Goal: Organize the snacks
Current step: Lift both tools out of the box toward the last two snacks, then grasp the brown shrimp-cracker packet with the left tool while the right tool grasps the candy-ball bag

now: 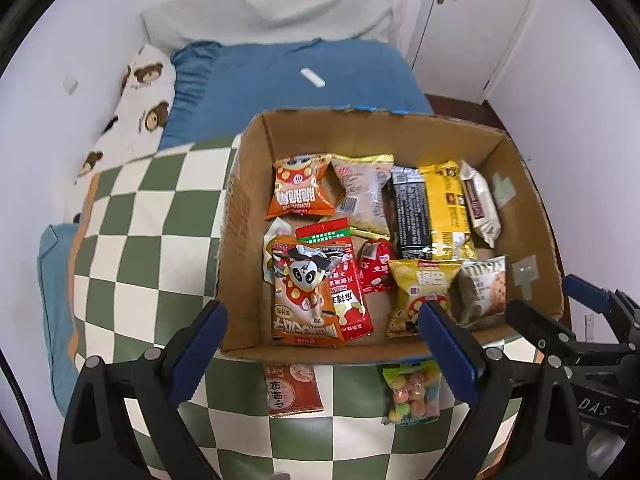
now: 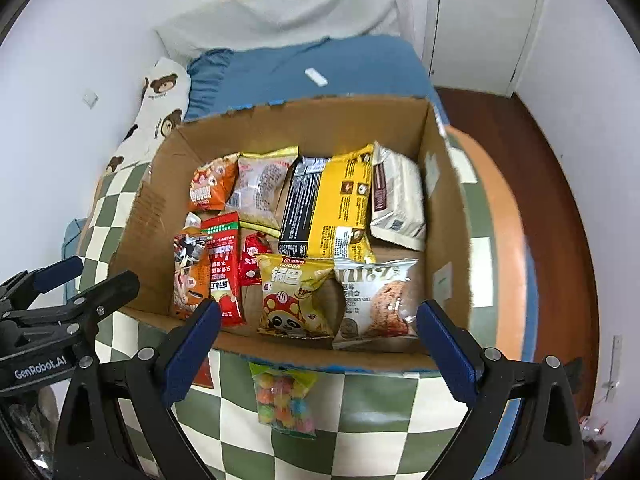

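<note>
Both the left gripper (image 1: 322, 346) and the right gripper (image 2: 318, 344) gape wide, holding nothing. The candy bag (image 2: 285, 404) lies on the checkered blanket (image 2: 360, 420), bottom centre, just outside the box (image 2: 280, 120). Best to pinch its top seam and lift it clear over the rim.
</note>
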Demonstrator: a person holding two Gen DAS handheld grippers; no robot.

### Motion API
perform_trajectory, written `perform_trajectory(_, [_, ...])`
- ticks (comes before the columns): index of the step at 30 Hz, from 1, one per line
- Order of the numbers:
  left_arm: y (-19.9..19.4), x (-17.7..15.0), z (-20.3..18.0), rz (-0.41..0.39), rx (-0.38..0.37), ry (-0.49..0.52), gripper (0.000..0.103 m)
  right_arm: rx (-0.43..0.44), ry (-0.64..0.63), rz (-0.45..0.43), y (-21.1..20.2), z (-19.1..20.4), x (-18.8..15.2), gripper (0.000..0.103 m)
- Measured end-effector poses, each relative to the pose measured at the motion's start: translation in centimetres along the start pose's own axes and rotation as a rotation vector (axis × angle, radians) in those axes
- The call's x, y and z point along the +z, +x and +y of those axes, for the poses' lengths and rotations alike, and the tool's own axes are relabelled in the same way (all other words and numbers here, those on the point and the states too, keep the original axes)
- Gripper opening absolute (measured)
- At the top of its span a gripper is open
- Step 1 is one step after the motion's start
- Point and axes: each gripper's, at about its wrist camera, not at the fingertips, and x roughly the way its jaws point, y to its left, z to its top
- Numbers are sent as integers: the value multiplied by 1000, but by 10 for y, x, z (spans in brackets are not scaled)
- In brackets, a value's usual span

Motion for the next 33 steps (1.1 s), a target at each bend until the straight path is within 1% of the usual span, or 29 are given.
perform_trajectory(12, [-65, -37, -10, -155, 1, 24, 98, -10, -21, -148, -73, 3, -36, 100])
perform_trajectory(14, [-76, -43, -11, -179, -5, 22, 98, -17, -26, -171, -84, 5, -43, 100])
perform_trajectory(18, [-93, -52, -12, -223, 1, 23, 98, -63, -22, -252, -107, 7, -57, 100])
perform_trajectory(21, [-103, -59, -10, -252, 11, 19, 98, -62, -10, -284, -117, 9, -63, 100])
perform_trajectory(25, [-111, -63, -7, -275, 11, 10, 98, -61, 3, -317, -130, 10, -68, 101])
perform_trajectory(28, [-111, -65, -6, -279, 11, 7, 98, -52, 14, -326, -134, 9, -69, 101])
perform_trajectory(33, [-104, -68, -5, -268, 26, 8, 98, -43, 20, -312, -131, 8, -71, 101])
